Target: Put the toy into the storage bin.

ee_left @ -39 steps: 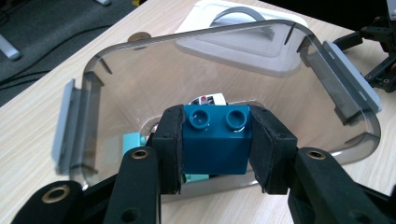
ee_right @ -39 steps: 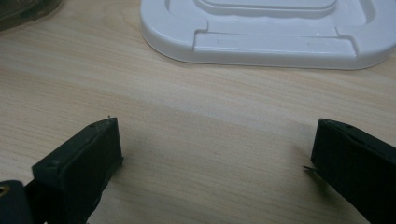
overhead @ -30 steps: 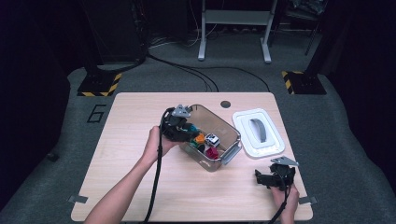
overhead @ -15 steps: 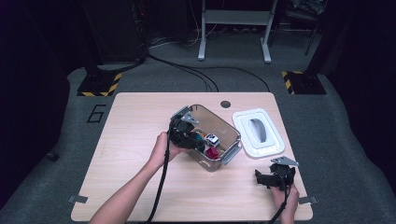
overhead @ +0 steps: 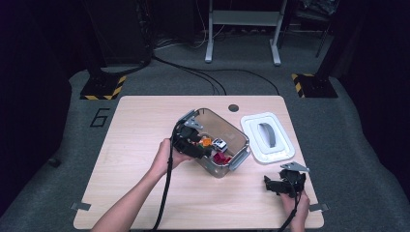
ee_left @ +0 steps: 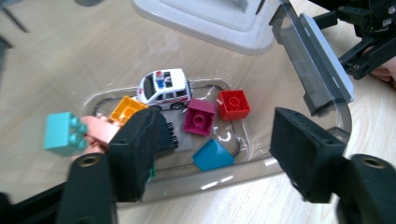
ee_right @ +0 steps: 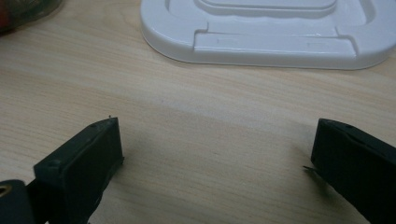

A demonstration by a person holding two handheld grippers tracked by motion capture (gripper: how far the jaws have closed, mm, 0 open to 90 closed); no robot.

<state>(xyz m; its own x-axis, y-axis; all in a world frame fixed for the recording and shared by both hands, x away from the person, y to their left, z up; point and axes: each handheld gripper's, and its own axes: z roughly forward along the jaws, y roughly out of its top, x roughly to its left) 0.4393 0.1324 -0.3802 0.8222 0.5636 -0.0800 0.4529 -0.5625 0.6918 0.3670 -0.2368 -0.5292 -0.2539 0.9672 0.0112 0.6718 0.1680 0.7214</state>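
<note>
Two sets of jaws are mine. The left gripper (ee_left: 215, 158) hangs over the clear plastic bin (ee_left: 299, 56), and its jaws have just been opening; they stand parted with nothing pressed between the pads. Beside my left pad (ee_left: 140, 149) a teal brick (ee_left: 63, 133) joined to a pink piece (ee_left: 100, 130) shows blurred at the bin's edge, and I cannot tell whether it rests on anything. That pad also hides part of a dark piece (ee_left: 170, 137) and a scrap of green below it.

On the bin floor lie an orange brick (ee_left: 126, 107), a white toy police car (ee_left: 164, 88), a magenta brick (ee_left: 201, 116), a red brick (ee_left: 234, 104) and a blue wedge-shaped piece (ee_left: 212, 156). In the high view the left gripper (overhead: 193, 140) covers the bin's near-left corner, so most of the toys there are hard to make out.

My right gripper (ee_right: 215, 158) sits low over bare tabletop (ee_right: 210, 121), jaws wide apart and gripping nothing. Ahead of it lies the white lid (ee_right: 261, 42), cut off at the top of the right gripper view. From above, the right gripper (overhead: 285, 182) rests near the tabletop's near-right corner, well apart from the bin (overhead: 227, 125), with the lid (overhead: 267, 137) just beside the bin.
</note>
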